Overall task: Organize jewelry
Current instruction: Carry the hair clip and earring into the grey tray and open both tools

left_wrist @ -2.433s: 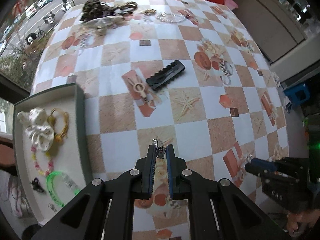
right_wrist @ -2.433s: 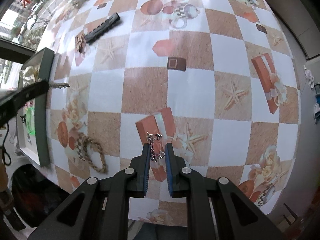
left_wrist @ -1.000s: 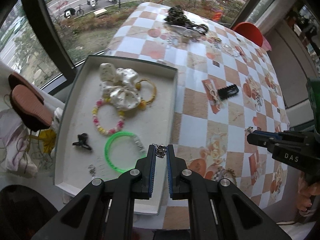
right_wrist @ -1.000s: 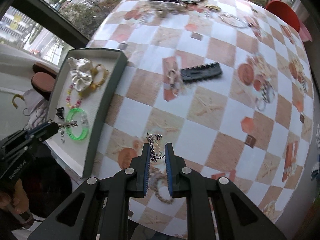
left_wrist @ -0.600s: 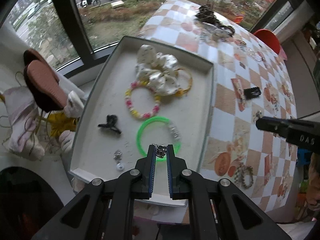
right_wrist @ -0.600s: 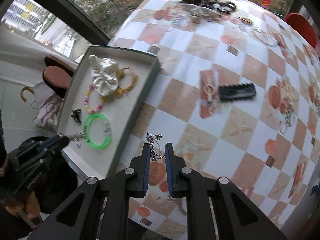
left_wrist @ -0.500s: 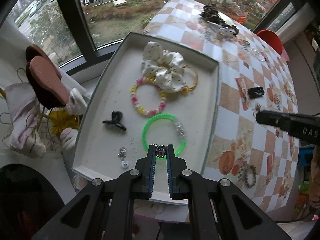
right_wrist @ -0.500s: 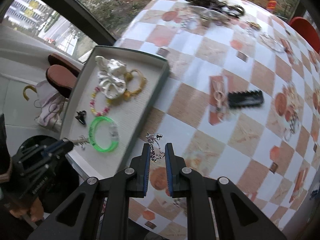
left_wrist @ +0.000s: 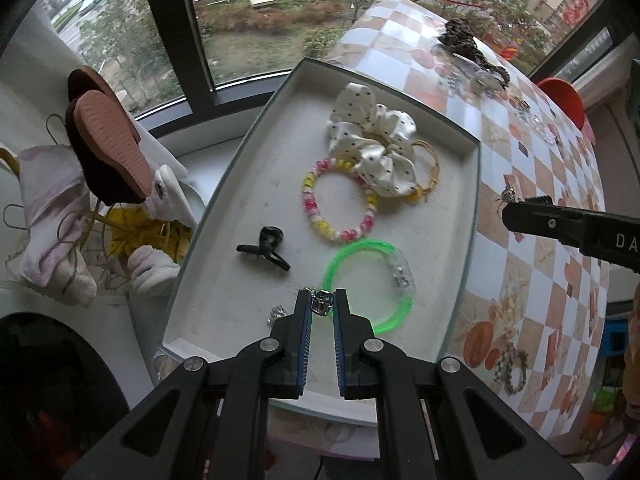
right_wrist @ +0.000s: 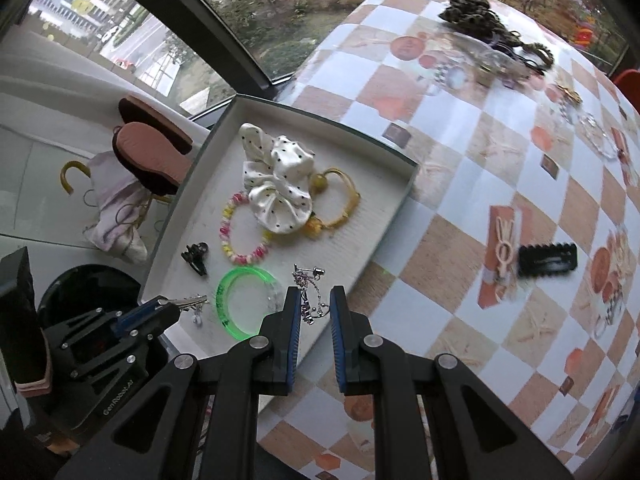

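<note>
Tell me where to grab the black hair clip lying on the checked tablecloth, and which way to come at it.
Take the black hair clip across its narrow width near the middle, coming straight down from above. It is a long, flat bar lying flat on the tablecloth, so its two long edges give opposing faces. The beige clip lies close by its left end, so stay clear of that end.

White letters "DA", cut off by the picture's edge, on the side of the black right tongs (left_wrist: 505,205) seen from the left wrist. Pale lettering, seemingly "GenRobot.AI", along the black body of the left tongs (right_wrist: 200,301) seen from the right wrist.
</note>
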### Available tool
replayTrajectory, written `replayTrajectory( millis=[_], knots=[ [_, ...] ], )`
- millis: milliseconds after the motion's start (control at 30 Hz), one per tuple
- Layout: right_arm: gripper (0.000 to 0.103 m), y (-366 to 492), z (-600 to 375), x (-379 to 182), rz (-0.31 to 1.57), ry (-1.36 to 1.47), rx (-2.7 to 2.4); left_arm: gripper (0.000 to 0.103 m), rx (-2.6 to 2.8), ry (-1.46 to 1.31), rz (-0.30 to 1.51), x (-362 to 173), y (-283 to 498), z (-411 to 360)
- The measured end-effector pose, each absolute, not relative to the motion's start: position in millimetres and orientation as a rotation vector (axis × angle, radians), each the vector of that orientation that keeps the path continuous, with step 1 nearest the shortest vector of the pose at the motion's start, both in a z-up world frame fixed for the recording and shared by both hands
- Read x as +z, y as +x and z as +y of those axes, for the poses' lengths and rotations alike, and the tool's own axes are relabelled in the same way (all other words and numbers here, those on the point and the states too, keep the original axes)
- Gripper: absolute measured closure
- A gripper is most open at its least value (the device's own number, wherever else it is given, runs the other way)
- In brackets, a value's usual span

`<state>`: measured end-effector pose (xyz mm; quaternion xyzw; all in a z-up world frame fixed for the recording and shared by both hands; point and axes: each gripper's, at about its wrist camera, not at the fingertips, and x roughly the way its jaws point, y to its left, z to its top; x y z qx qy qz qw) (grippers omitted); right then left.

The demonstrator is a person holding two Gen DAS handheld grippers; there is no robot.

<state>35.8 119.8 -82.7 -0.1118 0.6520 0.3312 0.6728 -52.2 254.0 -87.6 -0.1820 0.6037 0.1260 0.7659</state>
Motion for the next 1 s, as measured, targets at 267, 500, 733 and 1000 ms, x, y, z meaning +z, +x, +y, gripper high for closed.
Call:
replayTrajectory(
  millis=[267, 500, 733, 1000],
  knots=[
    [0.087, 41, 135, -100, 1.497, -0.28, 0.738, 0.088, 0.274, -0.392, 1.328, -106, -40, 257],
    [0.087, 46, 143, -121, 1.539, -0.282, 0.703, 0.088, 0.281, -0.379, 1.307, -111, -23, 262],
    [0.087, 49, 152, -143, 1.571, -0.299, 0.678, 0.088, 0.289, -0.369, 1.332, -126, -8, 268],
    [0.087, 48, 160, -162, 1.598, -0.323, 0.663, 0.088, 0.293, -0.34, 1.356, -136, -6, 266]
  ],
)
